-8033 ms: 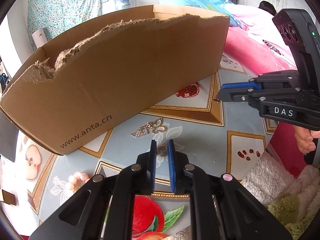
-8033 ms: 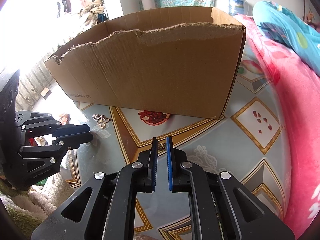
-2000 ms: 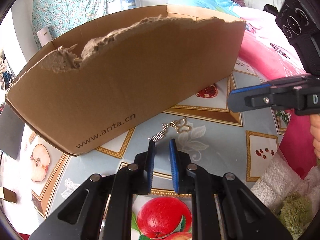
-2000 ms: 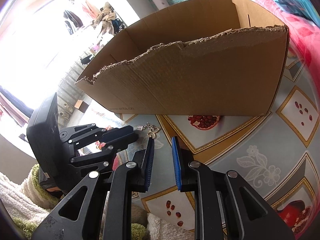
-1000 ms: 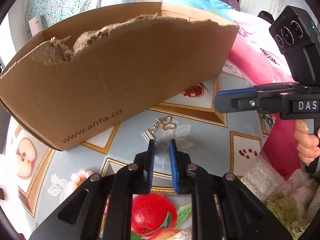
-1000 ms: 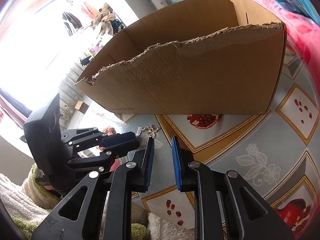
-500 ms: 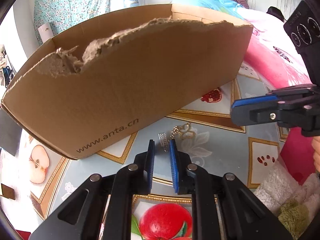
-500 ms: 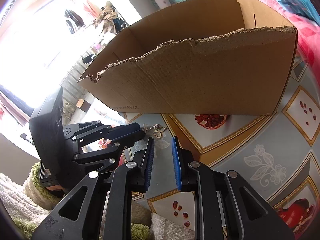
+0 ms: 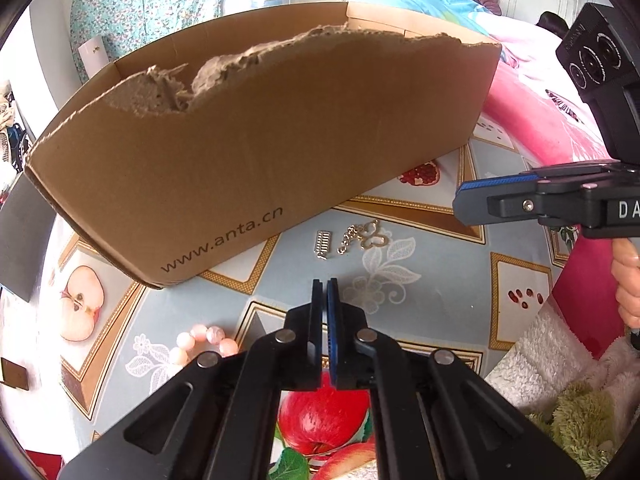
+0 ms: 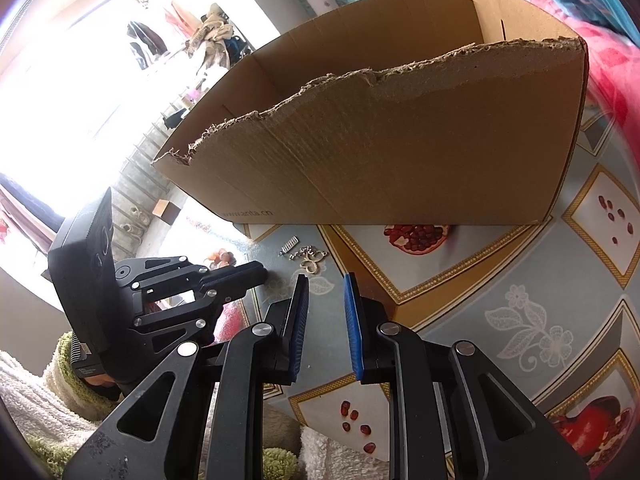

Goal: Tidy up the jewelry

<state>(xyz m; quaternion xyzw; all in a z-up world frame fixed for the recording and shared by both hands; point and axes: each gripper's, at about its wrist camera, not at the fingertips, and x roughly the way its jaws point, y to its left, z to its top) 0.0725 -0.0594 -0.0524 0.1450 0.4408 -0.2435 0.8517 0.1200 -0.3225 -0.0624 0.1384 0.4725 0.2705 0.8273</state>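
Gold chain jewelry (image 9: 362, 238) lay on the patterned tablecloth (image 9: 420, 312) just beside the torn cardboard box (image 9: 256, 136), a small silver piece (image 9: 323, 245) next to it. Short of both, the left gripper (image 9: 325, 292) had just closed on nothing; the right gripper (image 10: 325, 300) hovered slightly parted, empty.

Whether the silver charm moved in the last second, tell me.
Yes: silver charm swung toward the cardboard box; gold clasp stays by the leaf print.
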